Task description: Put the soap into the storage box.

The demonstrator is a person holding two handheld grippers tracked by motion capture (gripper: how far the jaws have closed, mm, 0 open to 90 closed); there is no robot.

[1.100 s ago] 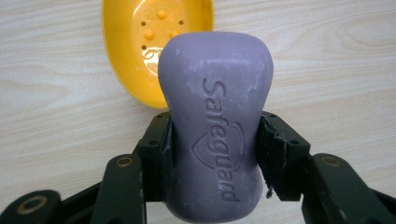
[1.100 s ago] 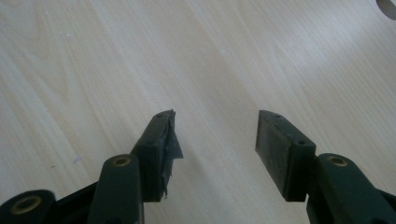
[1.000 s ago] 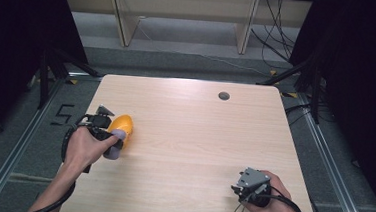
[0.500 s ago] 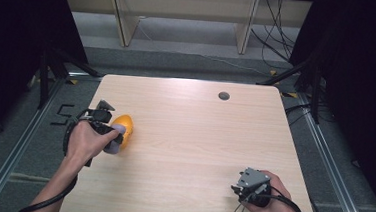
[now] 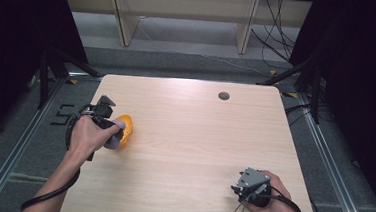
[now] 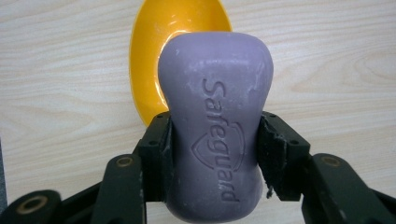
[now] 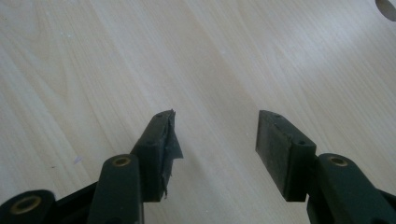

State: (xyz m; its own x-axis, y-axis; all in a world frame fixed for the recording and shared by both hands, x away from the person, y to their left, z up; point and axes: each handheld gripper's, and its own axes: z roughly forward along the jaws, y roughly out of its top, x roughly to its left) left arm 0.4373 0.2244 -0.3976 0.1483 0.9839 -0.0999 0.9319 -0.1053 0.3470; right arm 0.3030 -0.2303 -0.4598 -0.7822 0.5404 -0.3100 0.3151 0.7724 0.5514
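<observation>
Soap bar clamped in left gripper above orange dish; right gripper — jaws apart, empty — over table.

the right gripper has its two black jaws wide apart, with nothing between them. the left jaw has a torn, ragged edge on its pad. under them is the light wood worktop. a dark round hole sits at the top right corner.

Overhead light is falling evenly on the desk, leaving the surroundings dark. The high view is looking soft and grainy. Glare is glinting on the yellow dish; faint shadows are lying beneath the jaws.
</observation>
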